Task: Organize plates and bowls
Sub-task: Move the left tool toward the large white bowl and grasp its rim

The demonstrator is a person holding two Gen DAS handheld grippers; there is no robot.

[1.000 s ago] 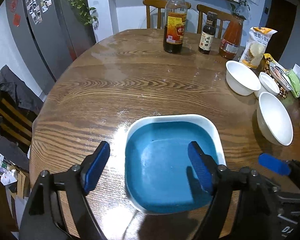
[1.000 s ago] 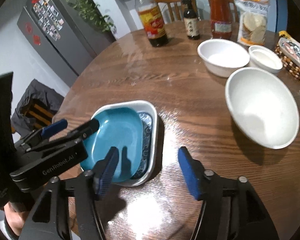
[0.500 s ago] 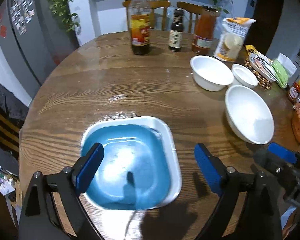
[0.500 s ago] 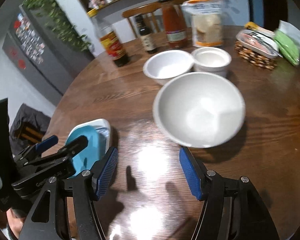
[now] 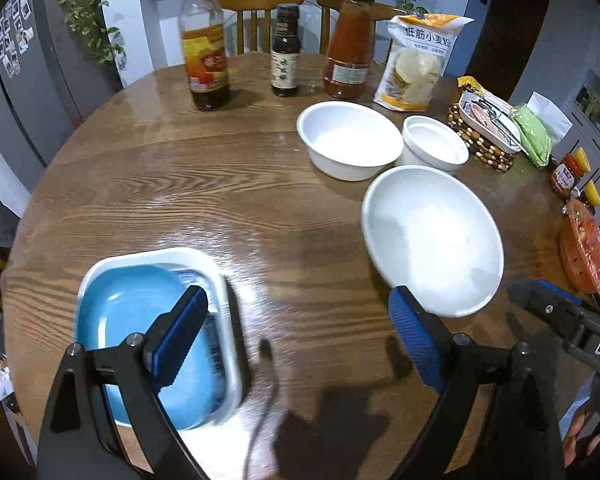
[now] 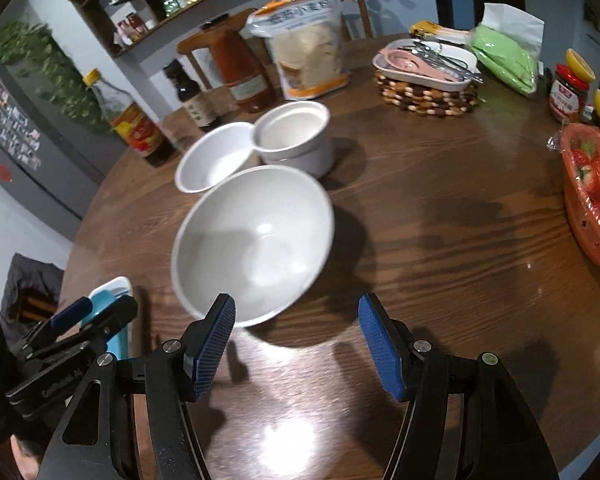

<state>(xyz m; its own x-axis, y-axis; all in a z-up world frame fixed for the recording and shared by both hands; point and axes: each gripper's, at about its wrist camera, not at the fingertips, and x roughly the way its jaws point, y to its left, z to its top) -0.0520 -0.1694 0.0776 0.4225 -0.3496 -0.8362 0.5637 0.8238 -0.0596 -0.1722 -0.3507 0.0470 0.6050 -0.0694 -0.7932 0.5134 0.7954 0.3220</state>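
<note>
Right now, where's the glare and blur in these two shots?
Left wrist view: glare on the table beside the blue plate, fisheye bending at the edges. Right wrist view: bright glare patch near the right gripper, large white bowl slightly motion-blurred.

Left gripper (image 5: 296, 344) has swung right off the blue plate (image 5: 136, 332): a second ago its pads straddled the plate; now the plate lies under the left pad only, nested in the white dish (image 5: 220, 280). Jaws spread wider than before, holding nothing.

Right gripper (image 6: 296, 344) has shifted from the plate side to the large bowl (image 6: 256, 240), now centred just ahead of its open pads.
</note>
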